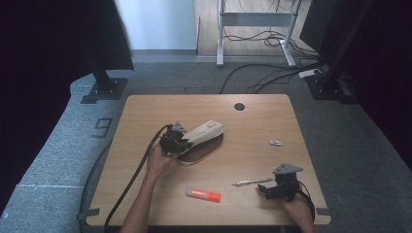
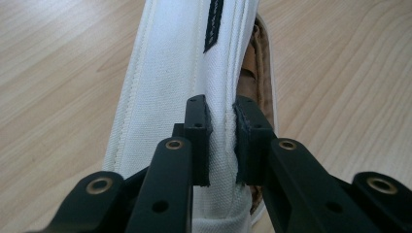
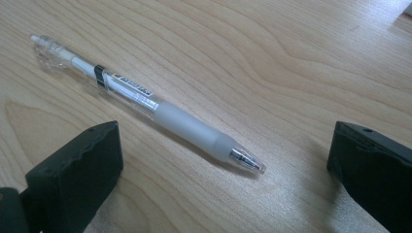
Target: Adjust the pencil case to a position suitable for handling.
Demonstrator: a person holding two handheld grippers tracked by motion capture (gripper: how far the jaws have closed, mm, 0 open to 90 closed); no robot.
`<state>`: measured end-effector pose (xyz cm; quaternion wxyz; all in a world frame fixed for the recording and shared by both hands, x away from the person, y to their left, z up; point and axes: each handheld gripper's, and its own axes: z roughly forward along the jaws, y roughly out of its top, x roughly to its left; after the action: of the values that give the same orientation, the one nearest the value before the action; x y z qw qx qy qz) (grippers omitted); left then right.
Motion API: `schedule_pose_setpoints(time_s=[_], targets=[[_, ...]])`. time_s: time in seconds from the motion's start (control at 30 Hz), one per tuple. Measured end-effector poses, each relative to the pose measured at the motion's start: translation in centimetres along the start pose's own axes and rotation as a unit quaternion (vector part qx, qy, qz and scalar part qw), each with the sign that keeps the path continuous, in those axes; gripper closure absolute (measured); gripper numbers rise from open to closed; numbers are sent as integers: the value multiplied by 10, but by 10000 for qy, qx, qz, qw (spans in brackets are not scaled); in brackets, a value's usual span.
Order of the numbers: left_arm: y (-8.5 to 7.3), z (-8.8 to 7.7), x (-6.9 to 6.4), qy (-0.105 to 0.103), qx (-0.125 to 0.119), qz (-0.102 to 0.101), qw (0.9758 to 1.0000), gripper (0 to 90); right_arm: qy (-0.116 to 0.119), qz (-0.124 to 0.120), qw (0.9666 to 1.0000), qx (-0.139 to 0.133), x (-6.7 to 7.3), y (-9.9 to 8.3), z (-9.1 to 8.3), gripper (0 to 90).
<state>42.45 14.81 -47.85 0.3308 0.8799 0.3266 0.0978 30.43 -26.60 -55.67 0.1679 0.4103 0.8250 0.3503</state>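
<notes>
I have the left gripper point(image 2: 222, 145) with its jaws clamped on the upper flap of the white canvas pencil case point(image 1: 204, 138), which lies mid-surface, its brown lining showing. The fabric looks soft and light, so I judge it will sag and fold; the stitched seam edge gives the firmest hold. The right gripper point(image 3: 228, 179) rests with jaws wide and empty just right of the clear pen point(image 3: 145, 102), which lies near the case's right, toward me on the surface point(image 1: 252, 121)

Bare table point(image 1: 252, 121) beyond the pouch point(image 1: 204, 133) — pen point(image 1: 251, 182), glue stick point(image 1: 203, 194) nearer.
</notes>
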Motion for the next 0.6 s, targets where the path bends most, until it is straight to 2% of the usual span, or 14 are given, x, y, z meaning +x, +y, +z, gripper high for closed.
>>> schedule_pose_setpoints(time_s=[0.33,0.6], targets=[[-11,-17,-3,-203,-14,-134,9997,779,-1,0,10000,0,0,0,0,0],[-22,-27,-6,-264,-54,-205,9994,779,-1,-1,10000,-1,0,0,0,0]])
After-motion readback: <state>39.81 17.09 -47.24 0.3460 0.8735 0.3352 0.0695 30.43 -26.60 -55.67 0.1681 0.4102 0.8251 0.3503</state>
